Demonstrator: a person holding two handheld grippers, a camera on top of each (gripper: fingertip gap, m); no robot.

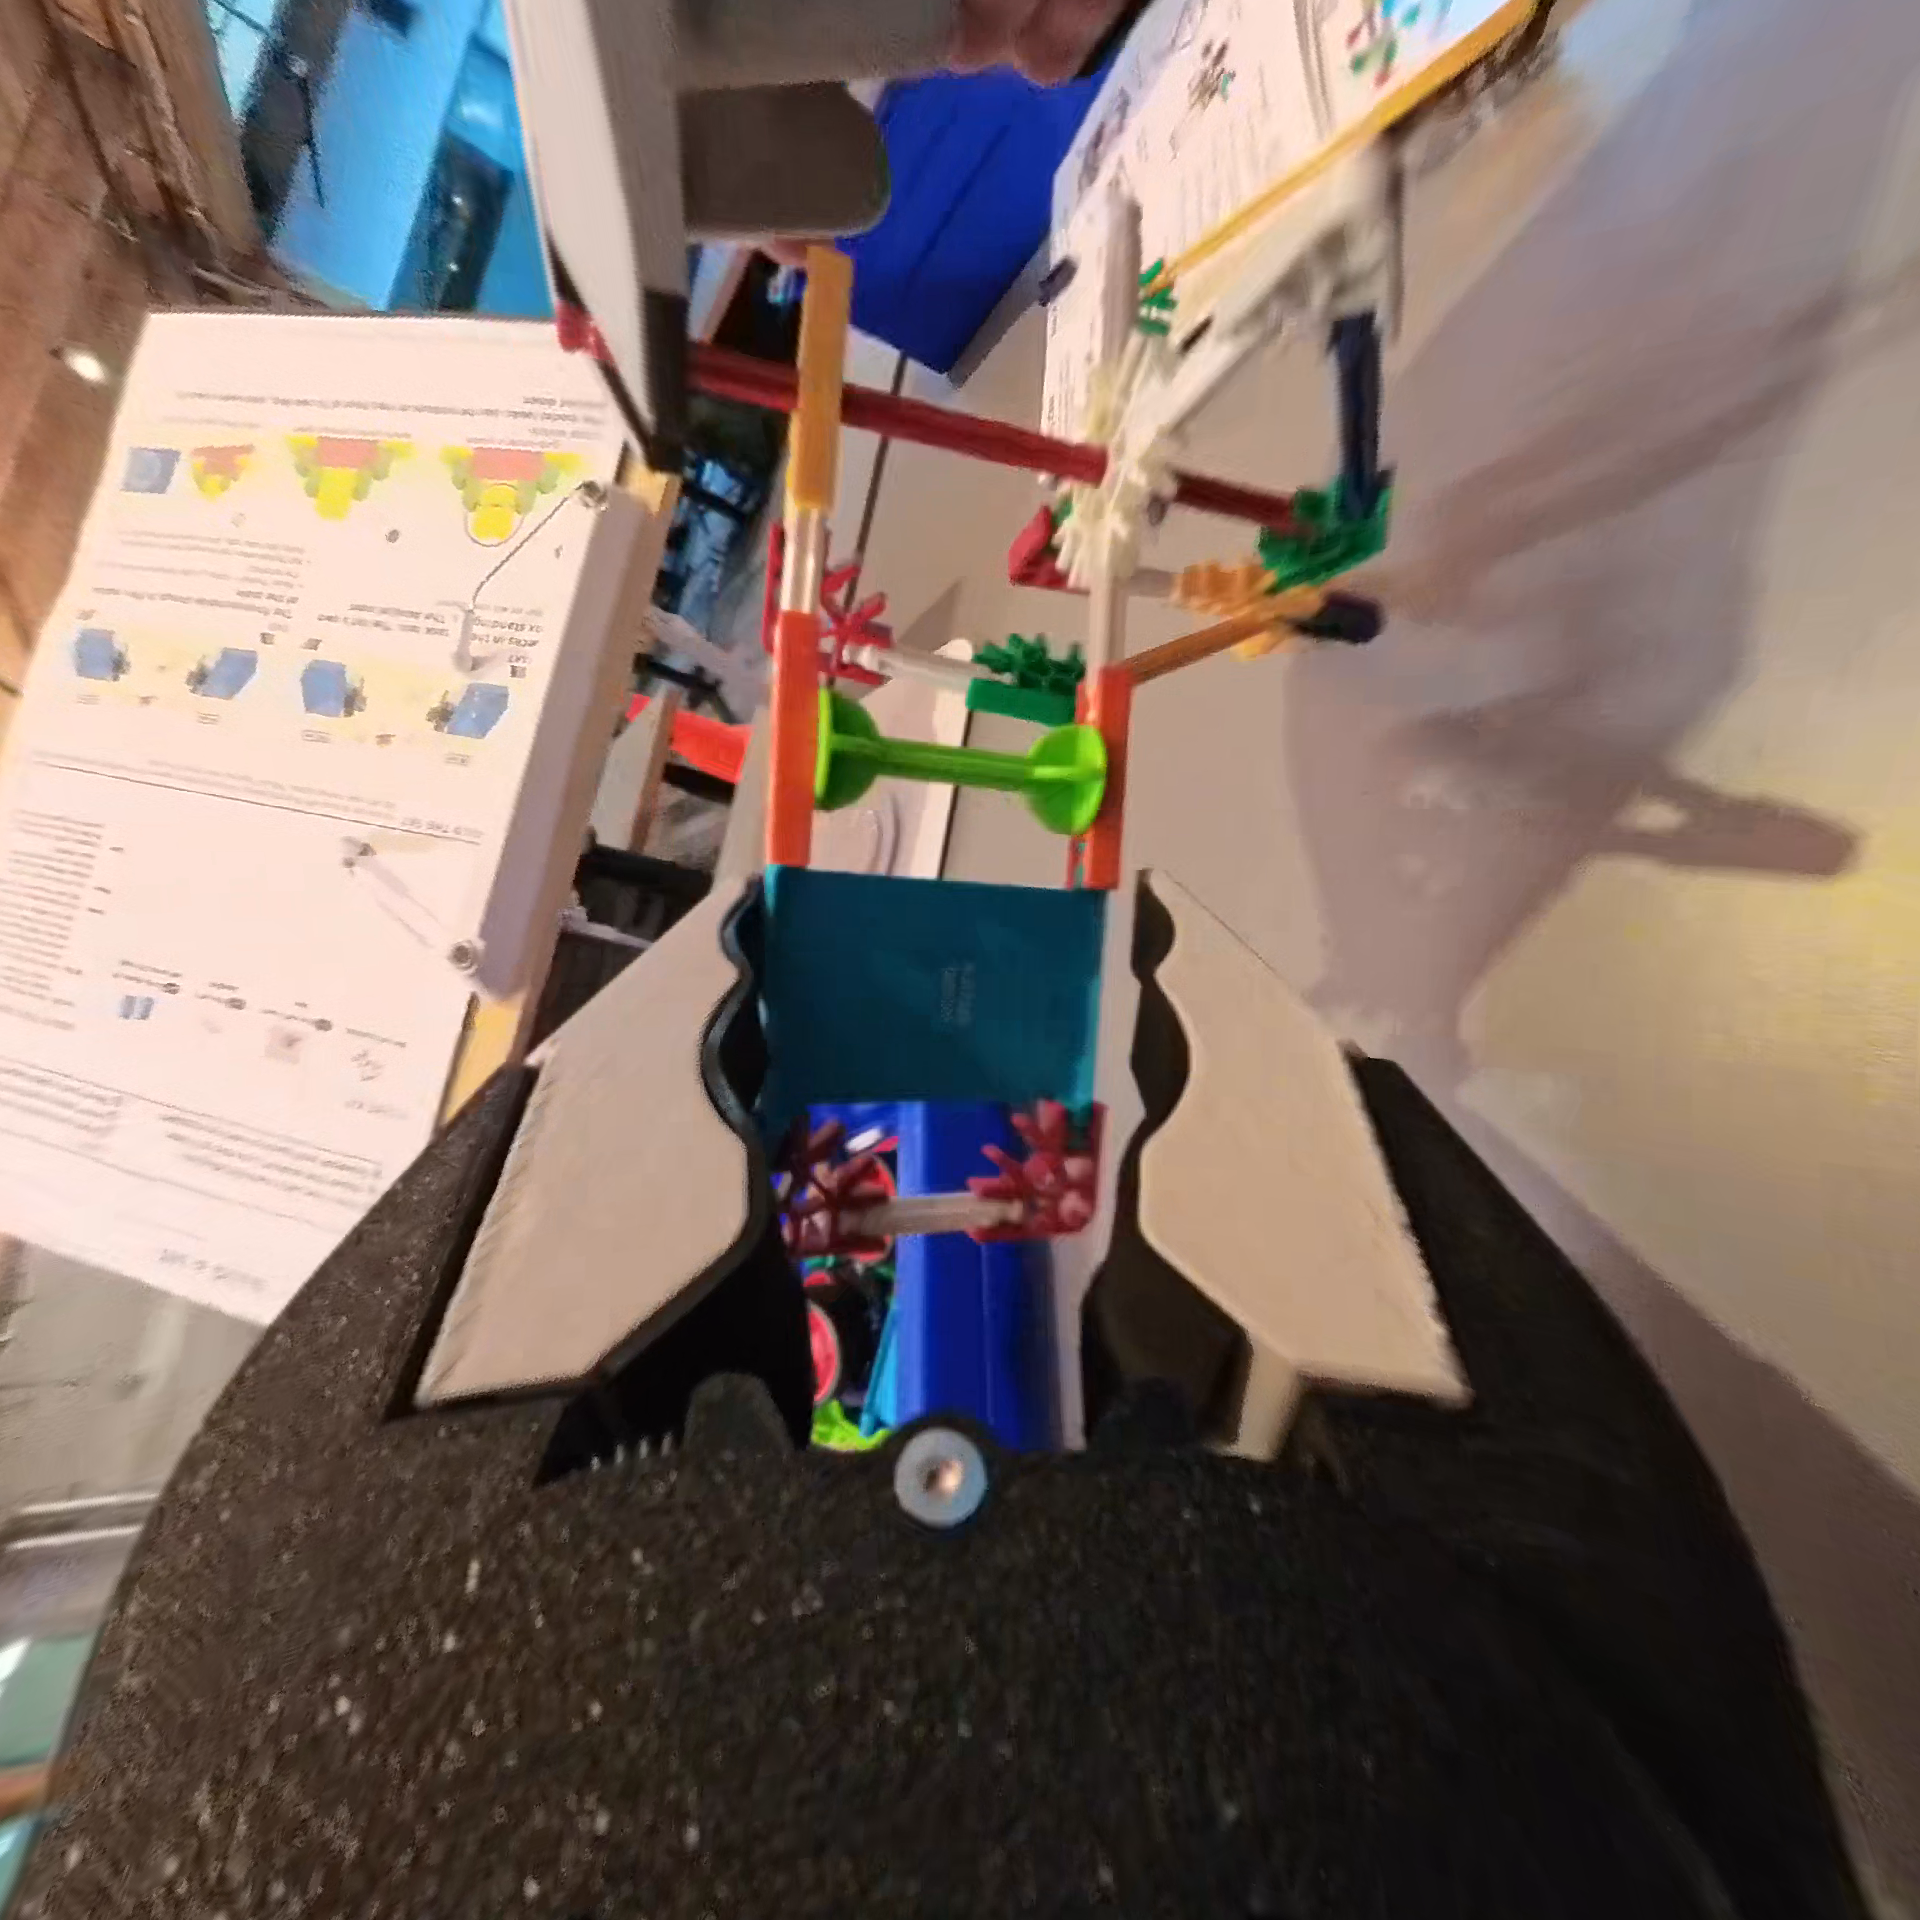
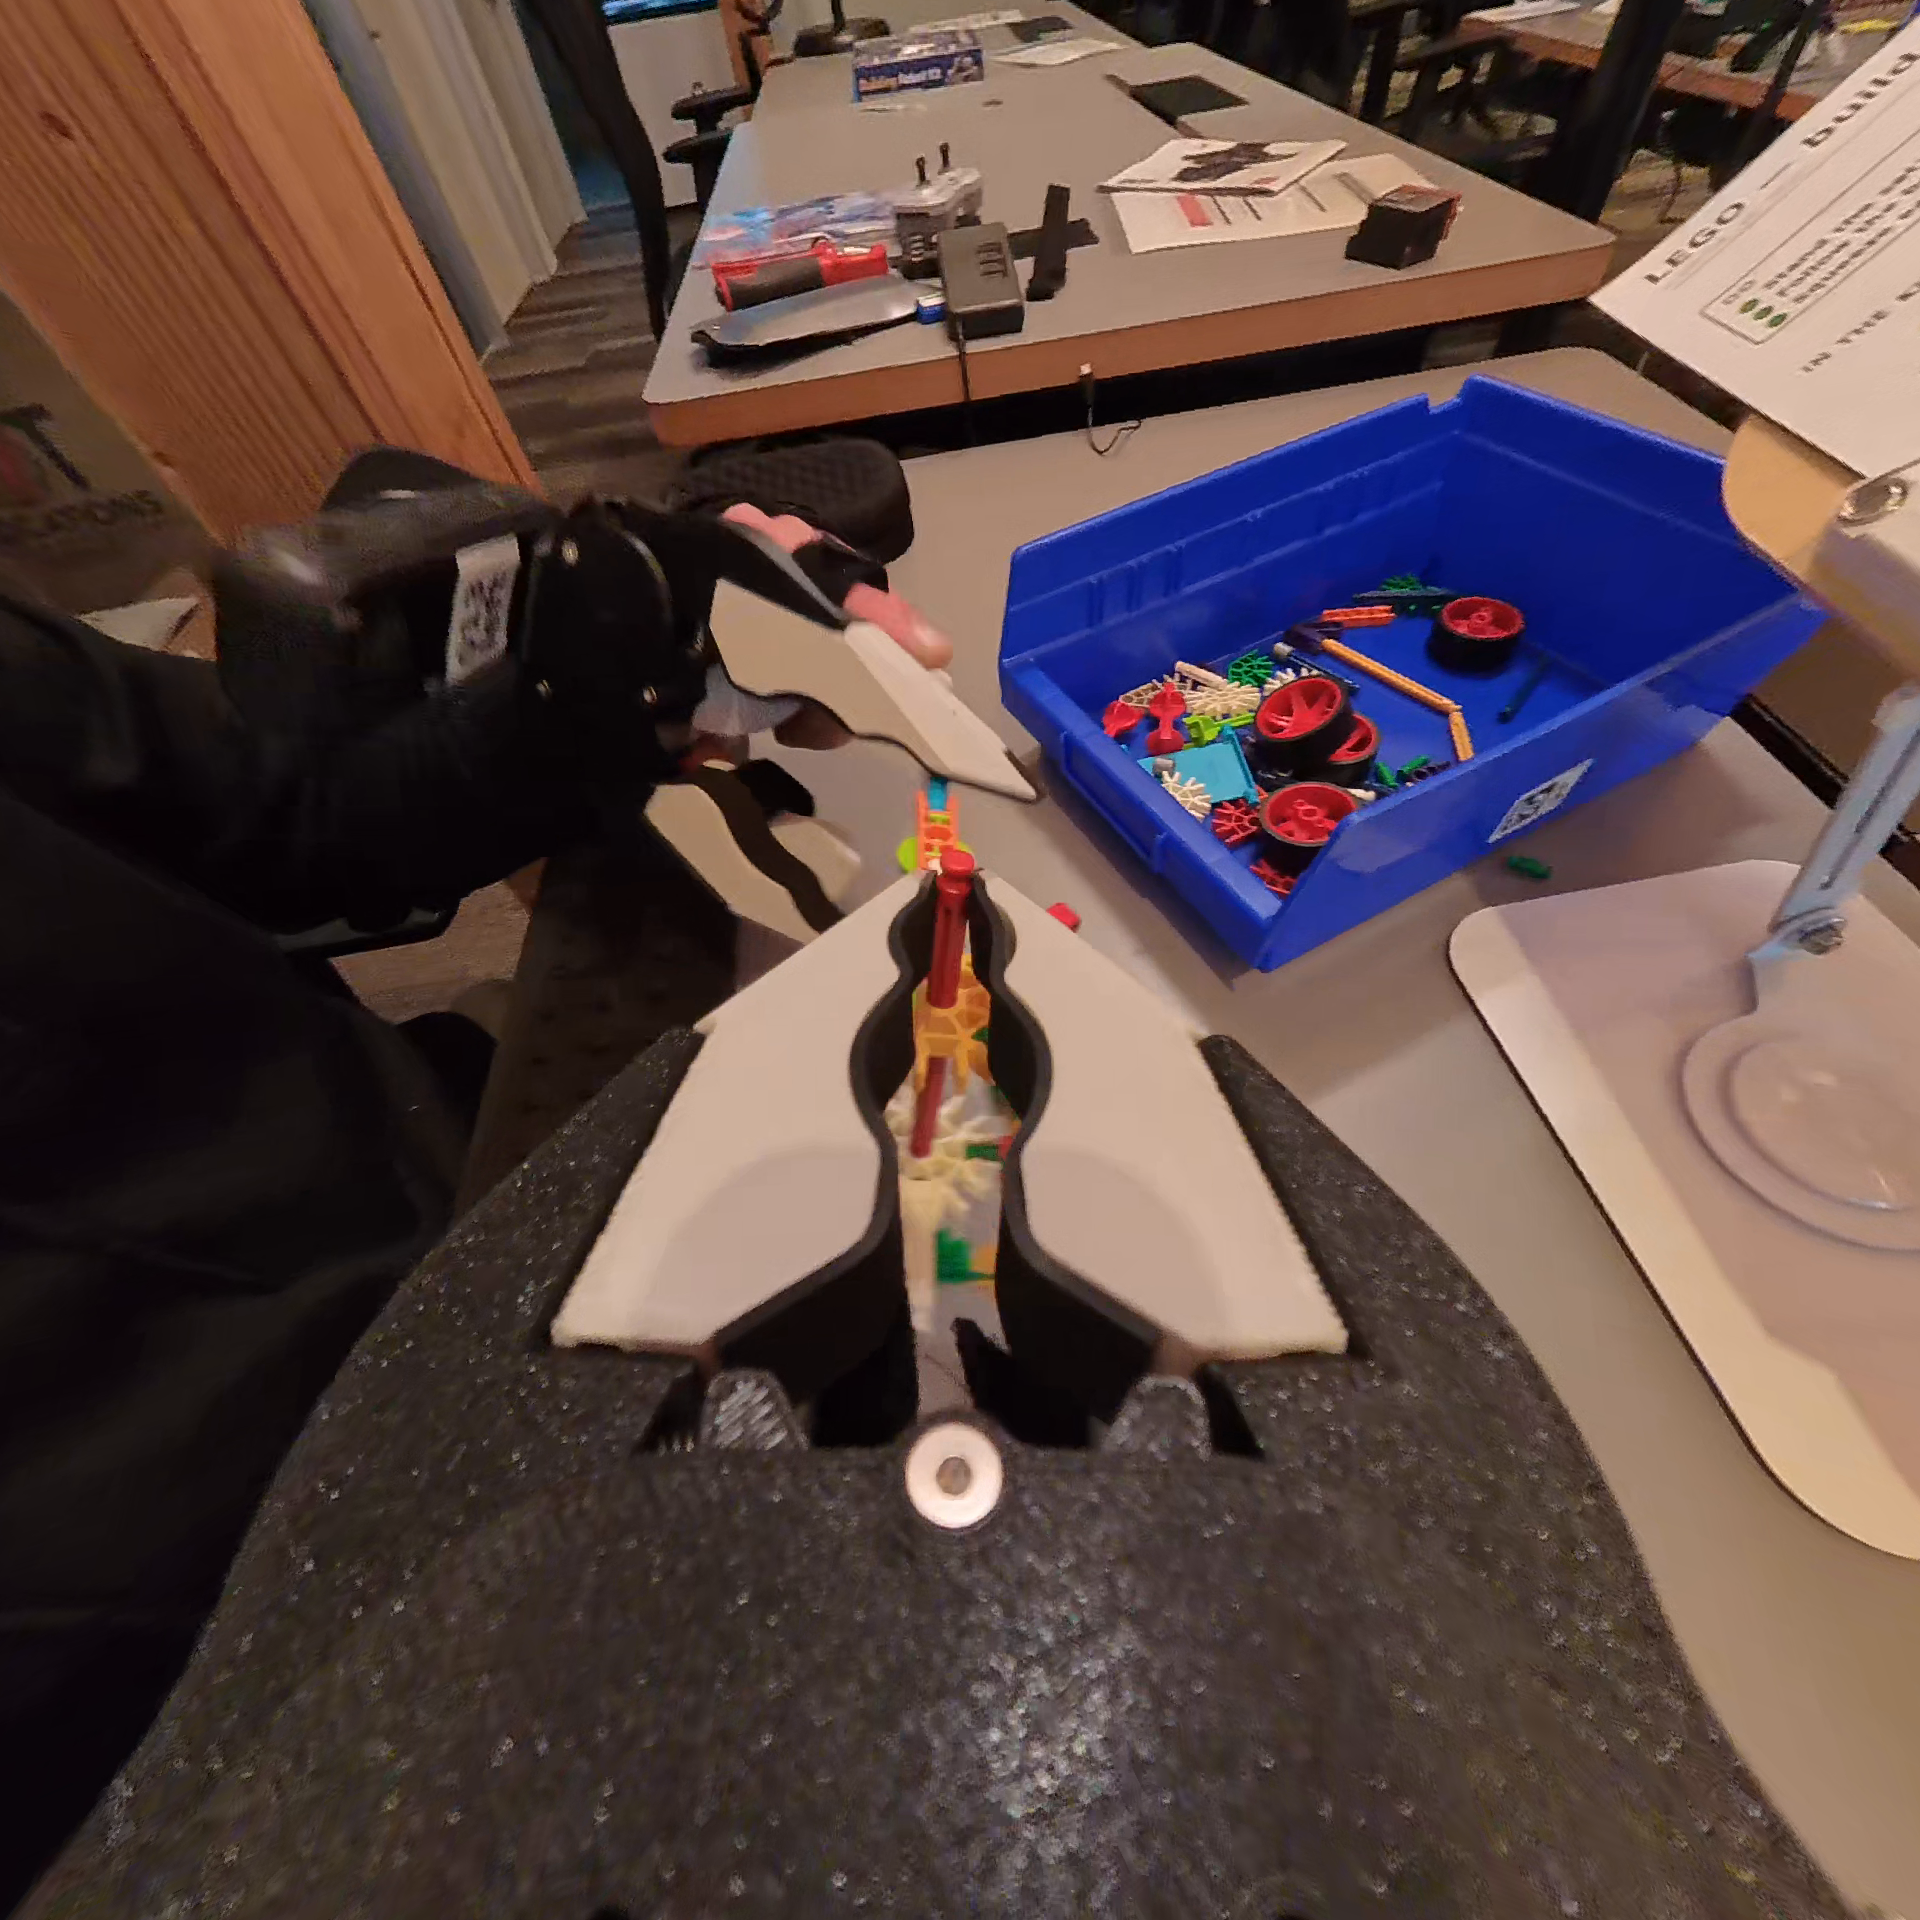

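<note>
We take this for a lab or workroom — long grey tables (image 2: 1143, 312) carry chargers, tools and printed sheets, office chairs (image 2: 717, 114) stand behind, an instruction sheet hangs on a stand (image 2: 1849, 790), and a blue parts bin (image 2: 1558, 727) holds toy pieces.

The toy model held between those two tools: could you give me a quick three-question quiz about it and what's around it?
1. True or false: the left tool grips a teal panel of the rod-and-connector model.
2. What does the right tool pinch at its tips? A) red rod B) black wheel C) paper sheet
3. Fill in: loose parts and red-hubbed wheels lie in a ____ bin.

Key: 1 true; 2 A, the red rod; 3 blue.
</note>
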